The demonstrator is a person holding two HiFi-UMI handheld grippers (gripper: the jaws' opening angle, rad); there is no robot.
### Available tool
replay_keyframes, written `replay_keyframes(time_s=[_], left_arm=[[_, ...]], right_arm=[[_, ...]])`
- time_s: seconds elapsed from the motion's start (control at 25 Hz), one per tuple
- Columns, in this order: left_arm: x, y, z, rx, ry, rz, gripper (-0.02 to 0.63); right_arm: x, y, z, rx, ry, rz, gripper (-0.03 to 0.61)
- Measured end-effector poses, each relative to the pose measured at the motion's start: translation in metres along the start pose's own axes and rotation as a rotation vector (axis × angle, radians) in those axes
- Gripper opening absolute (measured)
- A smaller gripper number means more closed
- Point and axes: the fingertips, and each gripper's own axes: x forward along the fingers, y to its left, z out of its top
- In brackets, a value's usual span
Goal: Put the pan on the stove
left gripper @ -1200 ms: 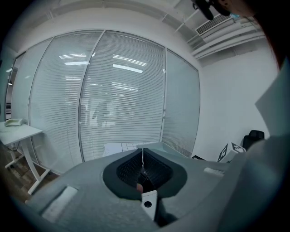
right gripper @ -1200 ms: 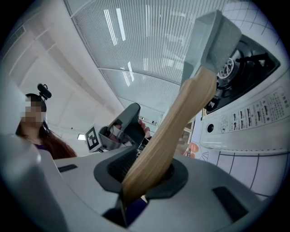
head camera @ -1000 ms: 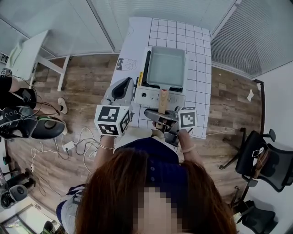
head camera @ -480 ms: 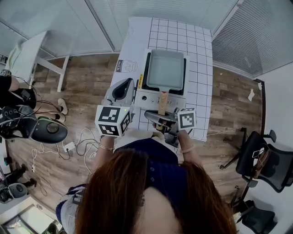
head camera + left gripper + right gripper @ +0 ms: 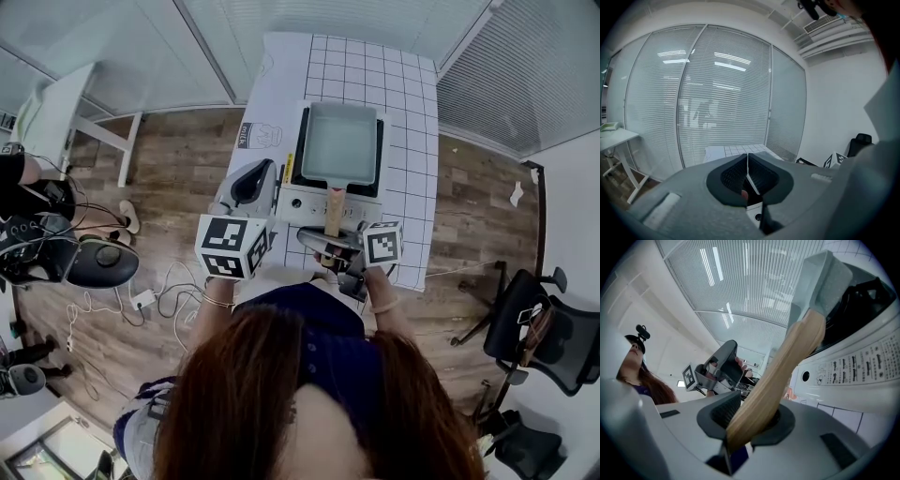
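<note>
**A:** Between the fingers of the right gripper (image 5: 751, 421), what is there?

**B:** The wooden handle (image 5: 783, 363) of the pan (image 5: 339, 142). The two pads pinch it near its free end, one on each side, and it runs straight out ahead of them.

**A:** And the pan itself?

**B:** Out beyond the fingertips, at the far end of that handle. Its grey rectangular body lies over the black top of the white stove (image 5: 302, 201), whose control panel faces the fingers and sits just under the handle. Whether the base rests fully down, I cannot tell.

**A:** The left gripper (image 5: 748, 174)?

**B:** Its fingers are pressed together with nothing between them. It hangs beside the stove's left edge, apart from pan and handle. Ahead of its closed tips lies the checked cloth of the table (image 5: 412, 169).
</note>
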Motion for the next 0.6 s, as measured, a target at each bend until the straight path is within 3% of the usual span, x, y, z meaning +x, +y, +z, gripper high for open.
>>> replay_keyframes(time_s=[0.6], left_arm=[[0.0019,-0.0030,-0.0040,0.007,0.014,-0.009,0.018]], right_arm=[[-0.0021,-0.0110,-0.0077,-0.001,0.033,-0.031,0.097]])
